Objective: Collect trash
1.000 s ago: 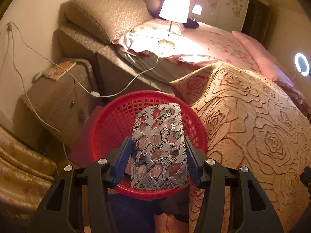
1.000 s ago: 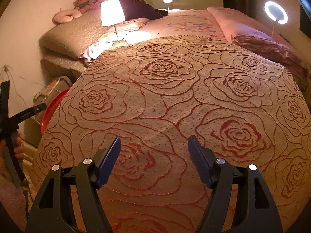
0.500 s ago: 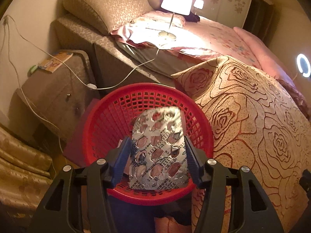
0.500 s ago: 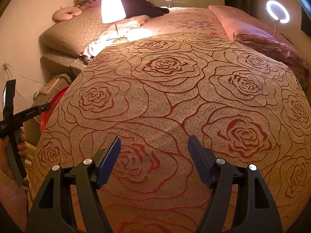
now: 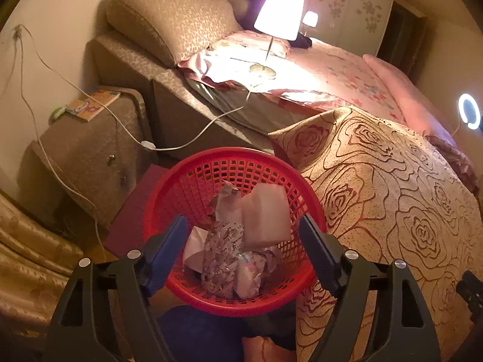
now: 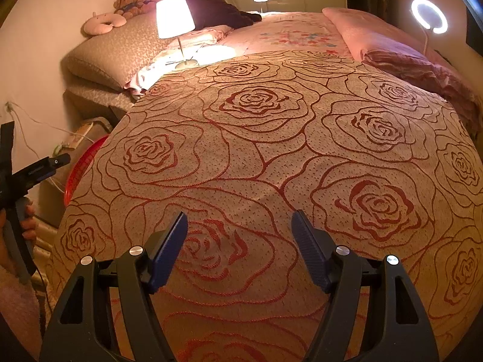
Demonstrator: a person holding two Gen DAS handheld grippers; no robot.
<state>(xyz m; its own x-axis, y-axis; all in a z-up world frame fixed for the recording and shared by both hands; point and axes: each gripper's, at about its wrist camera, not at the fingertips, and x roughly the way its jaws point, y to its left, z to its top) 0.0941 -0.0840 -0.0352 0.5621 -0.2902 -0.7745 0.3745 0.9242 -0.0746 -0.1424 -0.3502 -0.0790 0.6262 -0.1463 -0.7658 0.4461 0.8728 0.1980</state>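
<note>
The left tool (image 5: 241, 235) hung over a red mesh basket (image 5: 193, 181) on the floor beside the bed, its blue fingers spreading apart and gripping nothing. A pale, blurred piece of trash (image 5: 265, 214) showed between them without touching either one, above the basket. Whether it was in mid-fall could not be told. Crumpled foil and paper scraps (image 5: 225, 253) already lay at the basket's bottom.

To do this drop well, the tool probably needed to stay centred over the basket mouth until the piece had landed inside, then lift clear of the rim.

The right tool (image 6: 240, 235) stood wide and empty above the rose-patterned bedspread (image 6: 271, 150). Only its view showed the broad spread, bare of trash, with just a sliver of basket rim at the far left. Only the left view showed the basket's contents.
</note>
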